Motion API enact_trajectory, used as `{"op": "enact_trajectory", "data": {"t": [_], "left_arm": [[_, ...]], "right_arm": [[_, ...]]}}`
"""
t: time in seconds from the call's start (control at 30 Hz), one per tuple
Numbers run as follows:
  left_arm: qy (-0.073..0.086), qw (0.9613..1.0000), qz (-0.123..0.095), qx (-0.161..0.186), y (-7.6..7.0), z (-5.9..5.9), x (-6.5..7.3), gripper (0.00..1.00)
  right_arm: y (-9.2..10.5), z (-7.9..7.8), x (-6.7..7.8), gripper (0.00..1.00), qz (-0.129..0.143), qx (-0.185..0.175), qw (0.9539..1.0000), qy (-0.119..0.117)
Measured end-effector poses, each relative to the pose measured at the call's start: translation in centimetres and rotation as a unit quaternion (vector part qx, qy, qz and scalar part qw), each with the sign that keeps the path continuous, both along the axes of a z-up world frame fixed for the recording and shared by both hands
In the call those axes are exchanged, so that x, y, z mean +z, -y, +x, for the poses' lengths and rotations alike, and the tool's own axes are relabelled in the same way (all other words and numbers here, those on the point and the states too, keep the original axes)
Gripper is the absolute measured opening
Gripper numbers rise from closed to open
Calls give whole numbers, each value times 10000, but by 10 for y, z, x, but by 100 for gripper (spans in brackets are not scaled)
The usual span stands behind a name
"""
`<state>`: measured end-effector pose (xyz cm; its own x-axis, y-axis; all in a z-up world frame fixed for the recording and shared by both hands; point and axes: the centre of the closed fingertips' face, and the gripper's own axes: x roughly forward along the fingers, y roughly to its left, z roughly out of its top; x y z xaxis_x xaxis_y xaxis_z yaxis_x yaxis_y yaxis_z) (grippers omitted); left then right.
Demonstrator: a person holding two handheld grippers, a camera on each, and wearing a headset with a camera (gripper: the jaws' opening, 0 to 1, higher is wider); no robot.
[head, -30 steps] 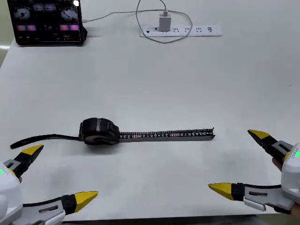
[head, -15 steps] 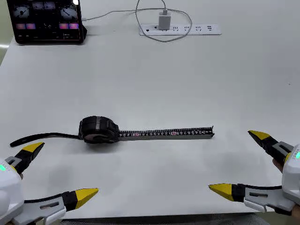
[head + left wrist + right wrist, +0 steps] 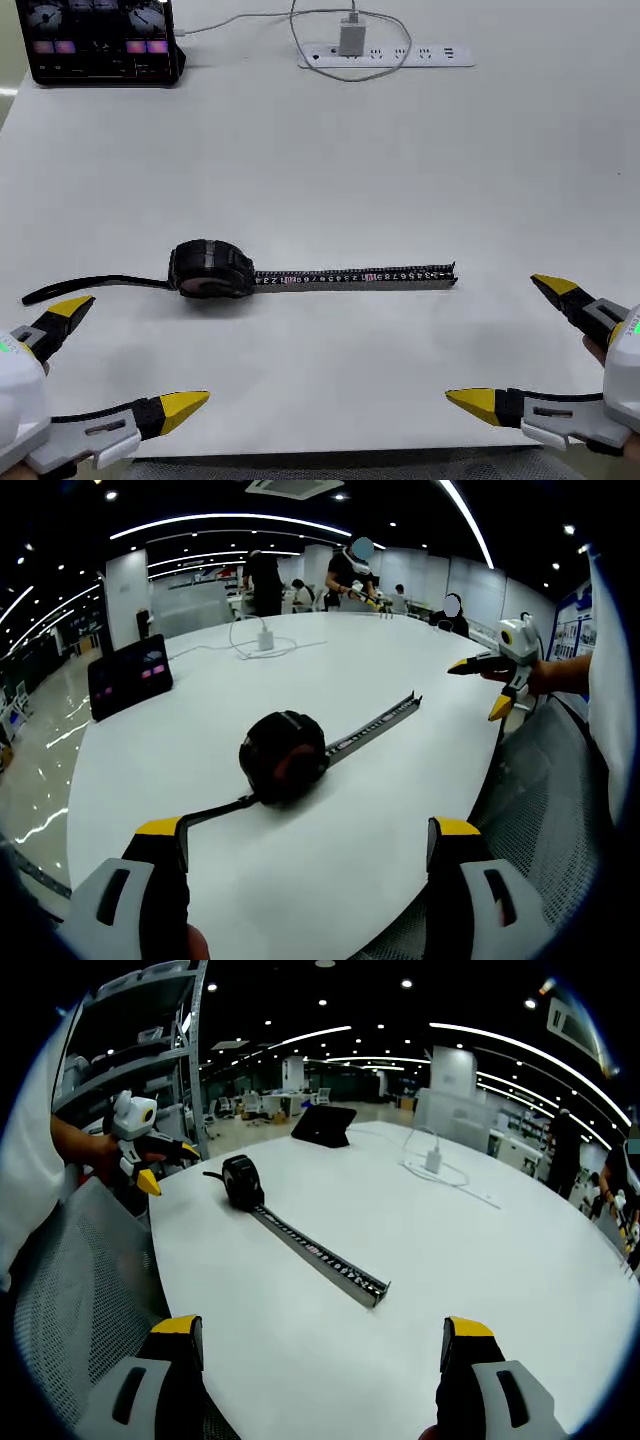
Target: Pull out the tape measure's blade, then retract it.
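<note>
Lying flat, black tape measure (image 3: 210, 270), blade (image 3: 355, 276) out; left tongs (image 3: 138, 352) and right tongs (image 3: 502, 340) both wide.

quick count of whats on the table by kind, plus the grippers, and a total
tape measure: 1
tablet: 1
power strip: 1
charger with its cable: 1
grippers: 2, left gripper and right gripper
total: 6

White table (image 3: 400, 170) bearing a tape measure (image 3: 209, 271), its blade (image 3: 355, 277) extended flat; tablet (image 3: 100, 40) and power strip (image 3: 430, 56) at the far edge.
</note>
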<state>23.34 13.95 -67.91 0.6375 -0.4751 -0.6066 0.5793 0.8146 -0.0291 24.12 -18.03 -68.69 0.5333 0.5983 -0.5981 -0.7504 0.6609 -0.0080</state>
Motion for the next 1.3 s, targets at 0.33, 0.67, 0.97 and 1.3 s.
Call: {"op": "enact_trajectory", "data": {"t": [0.33,0.67,0.97,1.3], "left_arm": [[2,10000,6,21,0,0,1,97],[64,9998,-140,123,1,7,8,96],[31,9997,-187,153,4,9,7,96],[-30,9995,-216,230,19,20,3,93]], "right_arm": [[-1,0,1,98,44,0,10000,5],[-3,1,4,97,36,29,10000,33],[-3,2,2,97,43,29,10000,20],[-3,4,3,96,29,66,10000,25]]}}
